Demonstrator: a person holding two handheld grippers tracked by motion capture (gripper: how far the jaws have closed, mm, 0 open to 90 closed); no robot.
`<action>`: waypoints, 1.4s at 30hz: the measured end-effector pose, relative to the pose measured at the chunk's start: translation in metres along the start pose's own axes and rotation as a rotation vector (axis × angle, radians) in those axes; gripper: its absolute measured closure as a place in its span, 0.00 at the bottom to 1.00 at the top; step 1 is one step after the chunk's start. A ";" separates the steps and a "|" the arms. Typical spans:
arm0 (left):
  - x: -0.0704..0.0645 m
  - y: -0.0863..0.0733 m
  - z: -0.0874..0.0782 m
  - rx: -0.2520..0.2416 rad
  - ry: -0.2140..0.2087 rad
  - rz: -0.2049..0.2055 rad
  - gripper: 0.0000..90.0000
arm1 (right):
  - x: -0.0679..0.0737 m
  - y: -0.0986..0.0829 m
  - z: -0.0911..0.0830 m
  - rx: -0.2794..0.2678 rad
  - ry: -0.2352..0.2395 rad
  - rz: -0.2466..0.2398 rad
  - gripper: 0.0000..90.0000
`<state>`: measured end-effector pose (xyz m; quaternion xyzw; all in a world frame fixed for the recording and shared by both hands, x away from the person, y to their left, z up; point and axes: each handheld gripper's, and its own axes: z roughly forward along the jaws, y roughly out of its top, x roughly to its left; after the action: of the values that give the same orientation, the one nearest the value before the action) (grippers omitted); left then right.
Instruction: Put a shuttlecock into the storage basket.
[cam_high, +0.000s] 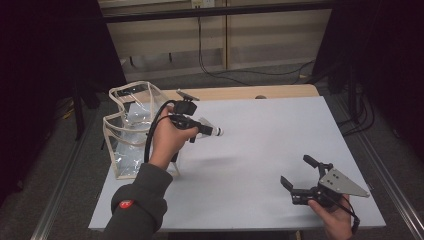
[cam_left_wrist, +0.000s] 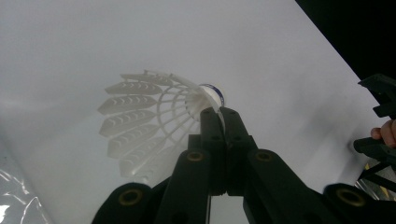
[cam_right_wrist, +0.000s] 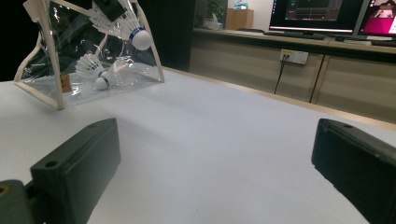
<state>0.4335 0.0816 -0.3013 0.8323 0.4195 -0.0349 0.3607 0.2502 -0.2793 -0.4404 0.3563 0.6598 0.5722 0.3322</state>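
A: How far along is the packing?

B: Partly done, I'd say. The clear bag (cam_high: 131, 131) stands at the desk's (cam_high: 280, 145) left edge, and the right gripper view shows two shuttlecocks (cam_right_wrist: 100, 70) already lying inside it. One more shuttlecock (cam_left_wrist: 154, 119) is in the left gripper (cam_high: 212, 130) right now, lifted above the desk just beside the bag's right side.

A: How is it held?

B: The jaws are closed tight on the skirt, just below the cork; in the left gripper view they meet with almost no gap. The cork points away from the bag, toward the middle of the desk.

A: So what is left?

B: Getting this one over the bag's open top and letting go. I see no others loose on the desk.

A: And the hands?

B: The left hand (cam_high: 169, 140) is raised, forearm coming up from the near-left corner, gripper aimed right. The right gripper (cam_high: 298, 175) rests low near the near-right corner, jaws spread wide and holding nothing, pointed toward the bag.
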 end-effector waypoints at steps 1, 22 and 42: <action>-0.001 0.001 -0.002 -0.001 0.003 0.000 1.00 | 0.000 0.000 0.000 -0.001 0.000 -0.001 0.02; -0.018 0.023 -0.043 0.000 -0.001 0.026 1.00 | 0.000 0.000 -0.001 -0.003 -0.002 0.002 0.02; -0.027 0.040 -0.077 -0.010 -0.002 0.025 1.00 | -0.001 0.001 -0.001 -0.006 -0.003 0.001 0.02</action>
<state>0.4265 0.0964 -0.2123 0.8357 0.4089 -0.0292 0.3655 0.2499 -0.2806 -0.4393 0.3566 0.6572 0.5738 0.3341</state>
